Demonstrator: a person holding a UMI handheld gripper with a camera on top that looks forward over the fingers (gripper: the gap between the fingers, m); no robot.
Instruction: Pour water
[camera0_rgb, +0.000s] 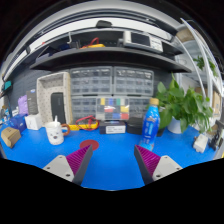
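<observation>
A blue water bottle (150, 124) with a yellow cap stands upright on the blue table (112, 150), beyond my right finger. A white mug (55, 132) stands to the left, beyond my left finger, with a red coaster (89, 144) lying flat between it and the middle. My gripper (112, 162) is open, its magenta pads (82, 160) wide apart with only bare tabletop between them. Bottle and mug are both well ahead of the fingertips.
A potted green plant (183, 105) stands right of the bottle. Small-parts drawer cabinets (110, 95) and shelves line the back. A white box (116, 127) and colourful toys (86, 123) sit at the table's rear. Small items lie at the far left (12, 135).
</observation>
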